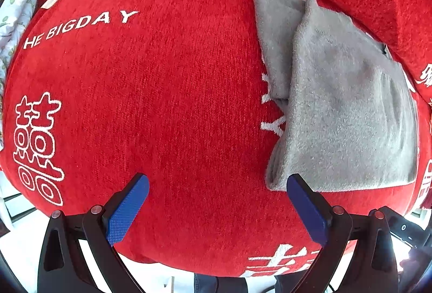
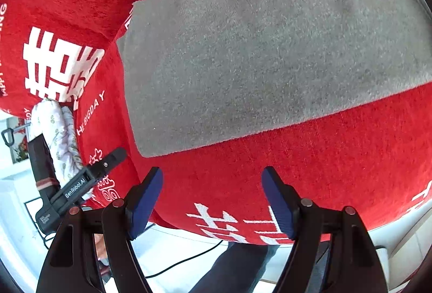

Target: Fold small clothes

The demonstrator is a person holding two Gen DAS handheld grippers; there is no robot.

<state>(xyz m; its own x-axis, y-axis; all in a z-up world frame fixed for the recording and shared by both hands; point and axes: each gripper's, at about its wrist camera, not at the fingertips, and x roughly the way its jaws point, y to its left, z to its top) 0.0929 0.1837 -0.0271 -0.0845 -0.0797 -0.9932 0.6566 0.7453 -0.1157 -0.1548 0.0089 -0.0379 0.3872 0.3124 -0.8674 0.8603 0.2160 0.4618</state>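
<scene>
A: Left wrist view: left gripper [image 1: 217, 209] spread, empty; folded grey garment [image 1: 348, 109] ahead, against its right pad.

B: Right wrist view: right gripper [image 2: 212, 202] spread, empty; garment just ahead on the red cover [image 2: 337, 158]. Fold looks released; next, smoothing or setting aside.

grey garment [image 1: 351, 104] x1; red cover [image 1: 162, 104] x1; floral cloth [image 2: 60, 131] x1

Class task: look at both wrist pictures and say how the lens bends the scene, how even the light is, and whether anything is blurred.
Left wrist view: fisheye bulges the red cover into a dome with dark corners; even light, sharp weave, grey garment crisp. Right wrist view: same bulge; the garment looms large, with darker patches near the top; the floor is bright, washed out.
</scene>
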